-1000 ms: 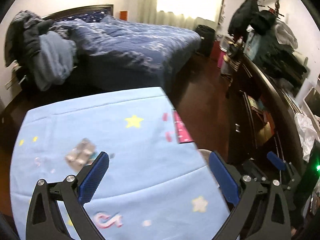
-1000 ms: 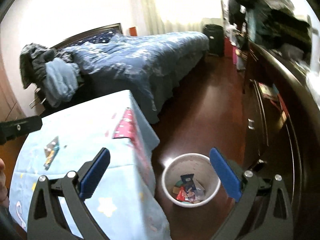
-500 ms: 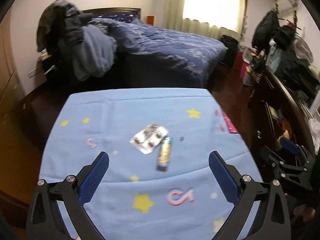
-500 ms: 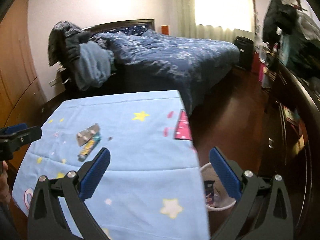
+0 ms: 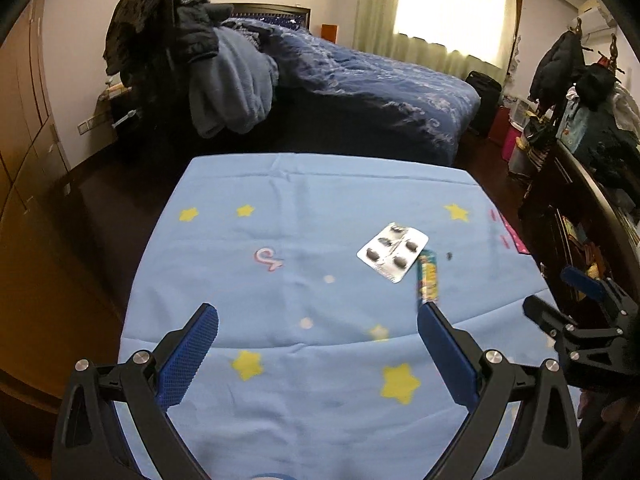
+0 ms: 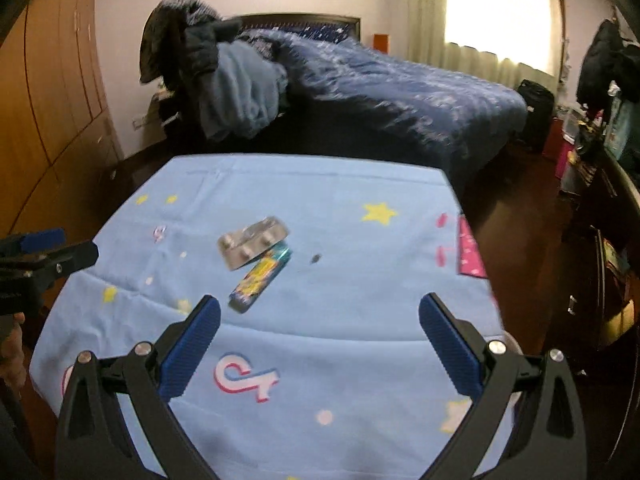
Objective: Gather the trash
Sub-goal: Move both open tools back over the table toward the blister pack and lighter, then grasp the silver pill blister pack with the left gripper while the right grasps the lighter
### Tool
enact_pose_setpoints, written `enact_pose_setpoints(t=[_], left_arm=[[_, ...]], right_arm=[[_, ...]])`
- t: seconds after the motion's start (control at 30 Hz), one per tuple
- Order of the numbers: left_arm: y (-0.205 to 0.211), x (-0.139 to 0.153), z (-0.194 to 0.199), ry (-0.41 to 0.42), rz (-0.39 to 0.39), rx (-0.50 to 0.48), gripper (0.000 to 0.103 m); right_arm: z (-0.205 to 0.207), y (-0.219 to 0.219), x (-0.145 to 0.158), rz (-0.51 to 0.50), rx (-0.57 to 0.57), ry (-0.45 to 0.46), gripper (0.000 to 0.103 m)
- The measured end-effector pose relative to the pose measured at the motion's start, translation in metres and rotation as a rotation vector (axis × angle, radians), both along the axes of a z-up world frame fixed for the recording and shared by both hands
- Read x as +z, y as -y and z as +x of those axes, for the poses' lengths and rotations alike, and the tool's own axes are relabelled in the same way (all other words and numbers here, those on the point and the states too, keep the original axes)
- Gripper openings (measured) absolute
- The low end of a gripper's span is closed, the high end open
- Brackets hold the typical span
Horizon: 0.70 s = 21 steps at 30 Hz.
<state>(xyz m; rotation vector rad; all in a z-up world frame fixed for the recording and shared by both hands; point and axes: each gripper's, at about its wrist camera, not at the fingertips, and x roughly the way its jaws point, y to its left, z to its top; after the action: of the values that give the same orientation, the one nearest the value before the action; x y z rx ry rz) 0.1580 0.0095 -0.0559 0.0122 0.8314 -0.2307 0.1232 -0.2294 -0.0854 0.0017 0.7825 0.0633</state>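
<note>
VIEW: both cameras swung left | silver foil blister pack (image 5: 393, 251) now right of centre | white wastebasket out of sight

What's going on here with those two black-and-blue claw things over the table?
A person is clearing trash off a table covered with a light blue star-print cloth, holding a two-finger gripper in each hand. The left gripper and the right gripper both hover open and empty. Two pieces of trash lie on the cloth, touching: a silver pill blister pack and a small colourful wrapper. Neither has been picked up yet.
</note>
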Motion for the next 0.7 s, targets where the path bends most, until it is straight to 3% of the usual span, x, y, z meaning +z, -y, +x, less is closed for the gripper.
enact_pose_setpoints(t=[0.23,0.3,0.43,0.5,0.63,0.7], left_arm=[[-0.018,-0.013,0.011,-0.018,0.004,-0.012,0.099],[-0.020,-0.015,0.016,-0.024,0.007,-0.018,0.099],[-0.020,-0.017,0.024,-0.023,0.009,-0.045,0.099],[-0.019,-0.019,0.028,-0.027,0.005,-0.062,0.099],[-0.010,-0.025,0.040,-0.044,-0.007,-0.105,0.099],[-0.002,-0.028,0.047,-0.056,-0.010,-0.140,0.099]], right_arm=[[0.036,-0.030,-0.033,0.028,0.031,-0.087,0.096],[0.049,-0.037,-0.042,0.025,0.028,-0.115,0.083],[0.072,-0.047,-0.062,0.003,0.010,-0.154,0.075],[0.080,-0.048,-0.069,0.003,0.001,-0.173,0.062],[0.084,-0.046,-0.072,0.011,0.014,-0.177,0.057],[0.084,-0.042,-0.070,0.019,0.024,-0.179,0.031]])
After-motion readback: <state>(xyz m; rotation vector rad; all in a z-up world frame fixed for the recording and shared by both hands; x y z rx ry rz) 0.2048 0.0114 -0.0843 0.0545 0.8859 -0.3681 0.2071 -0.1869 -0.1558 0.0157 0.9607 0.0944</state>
